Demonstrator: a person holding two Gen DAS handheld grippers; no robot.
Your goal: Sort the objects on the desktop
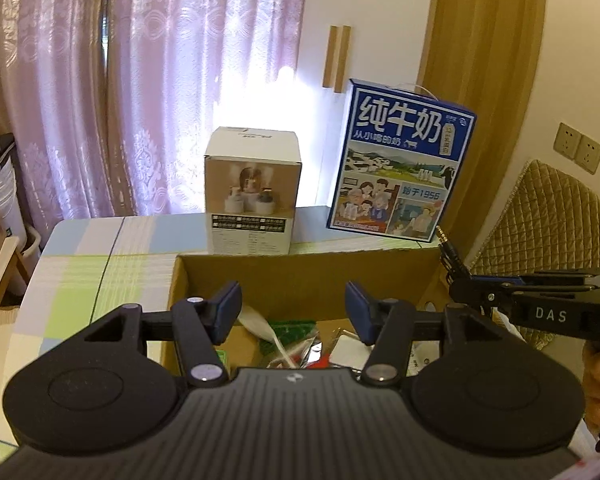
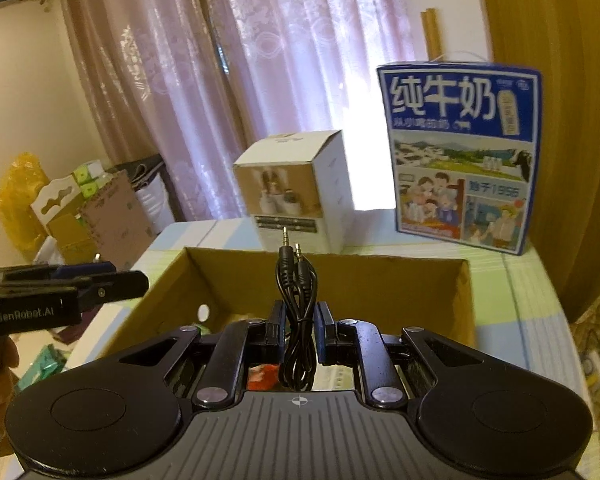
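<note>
Pink lace curtains [image 2: 260, 80] hang behind a checked tabletop [image 1: 100, 264]. Over an open cardboard box [image 2: 380, 280], the left tool [image 1: 293, 308] stands spread and empty. Beside it, the right tool [image 2: 299, 330] pinches a folded black rubbery audio cable [image 2: 297, 320], long axis upright, gold-tipped plugs pointing up.

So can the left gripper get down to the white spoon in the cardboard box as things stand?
Probably yes. The left gripper is open and empty, just above the white spoon in the open cardboard box. The right gripper, holding the audio cable, is off to the side.
</note>
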